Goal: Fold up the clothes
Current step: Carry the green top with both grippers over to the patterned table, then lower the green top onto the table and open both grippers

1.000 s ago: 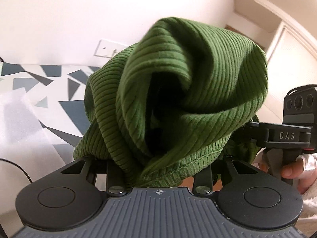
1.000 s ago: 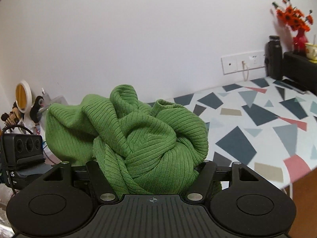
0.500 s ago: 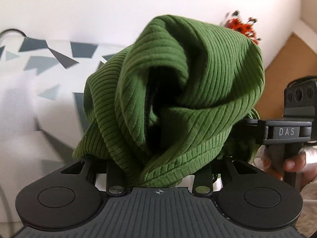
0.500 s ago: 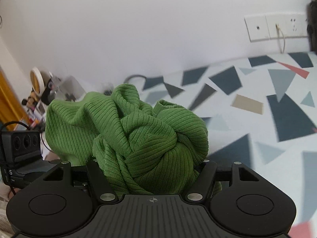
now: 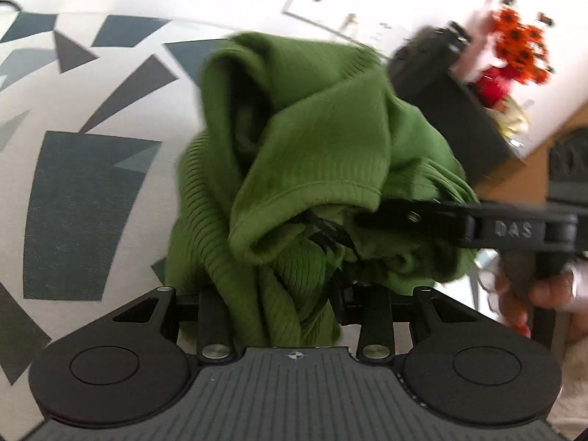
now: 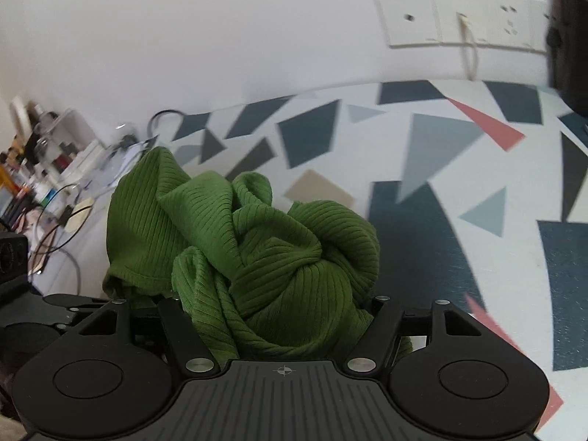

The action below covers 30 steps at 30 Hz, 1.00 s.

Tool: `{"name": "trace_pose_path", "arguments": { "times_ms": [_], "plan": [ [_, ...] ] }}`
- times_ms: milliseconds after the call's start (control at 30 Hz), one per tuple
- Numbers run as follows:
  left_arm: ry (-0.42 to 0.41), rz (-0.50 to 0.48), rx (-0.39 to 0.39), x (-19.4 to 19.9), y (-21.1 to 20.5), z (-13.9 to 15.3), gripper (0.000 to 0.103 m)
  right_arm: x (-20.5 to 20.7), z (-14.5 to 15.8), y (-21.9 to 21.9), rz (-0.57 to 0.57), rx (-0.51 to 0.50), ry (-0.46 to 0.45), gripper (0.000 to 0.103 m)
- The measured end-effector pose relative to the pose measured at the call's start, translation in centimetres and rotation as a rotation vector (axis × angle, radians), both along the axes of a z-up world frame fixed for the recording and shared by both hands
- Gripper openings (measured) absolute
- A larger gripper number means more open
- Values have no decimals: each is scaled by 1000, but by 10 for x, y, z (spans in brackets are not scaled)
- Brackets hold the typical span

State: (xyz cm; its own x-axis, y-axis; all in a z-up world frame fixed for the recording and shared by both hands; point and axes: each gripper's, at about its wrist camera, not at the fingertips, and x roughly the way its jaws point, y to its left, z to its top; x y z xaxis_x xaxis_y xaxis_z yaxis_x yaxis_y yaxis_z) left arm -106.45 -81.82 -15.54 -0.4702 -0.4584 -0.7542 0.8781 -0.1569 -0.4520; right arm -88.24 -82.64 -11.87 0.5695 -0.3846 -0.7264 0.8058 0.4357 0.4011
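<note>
Both the left tool (image 5: 290,294) and right tool (image 6: 279,312) grip the bunched green ribbed knit garment (image 6: 264,257) above the terrazzo-patterned bench (image 6: 441,169), still unfolded; next it needs spreading flat there.

A bunched green ribbed garment (image 6: 279,268) hangs crumpled above the patterned tabletop (image 6: 459,154).

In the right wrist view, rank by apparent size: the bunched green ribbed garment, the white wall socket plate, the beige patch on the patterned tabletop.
1. Green ribbed garment, by far the largest, though it sits right at the camera, which inflates it.
2. White wall socket plate.
3. Beige patch, smallest.
</note>
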Motion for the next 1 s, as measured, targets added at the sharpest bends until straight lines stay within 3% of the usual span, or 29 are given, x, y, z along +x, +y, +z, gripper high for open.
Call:
{"name": "trace_pose_path", "arguments": {
  "times_ms": [300, 367, 500, 567, 633, 1000],
  "plan": [
    [-52, 76, 23, -13, -29, -15, 43, -41, -16, -21, -107, 8, 0, 68],
    [-71, 79, 20, -17, -31, -15, 48, -47, -14, -24, -126, -12, 3, 74],
    [-87, 109, 35, -18, -31, -17, 69, -56, -7, -25, -160, -60, 25, 86],
    [-85, 119, 35, -18, -30, -17, 70, -60, -3, -22, -172, -86, 44, 98],
    [-86, 124, 34, -18, -29, -17, 71, -63, 0, -18, -175, -110, 70, 101],
    [-136, 119, 27, -27, -23, -14, 87, -77, -11, 7, -183, -93, 144, 102]
  ]
}}
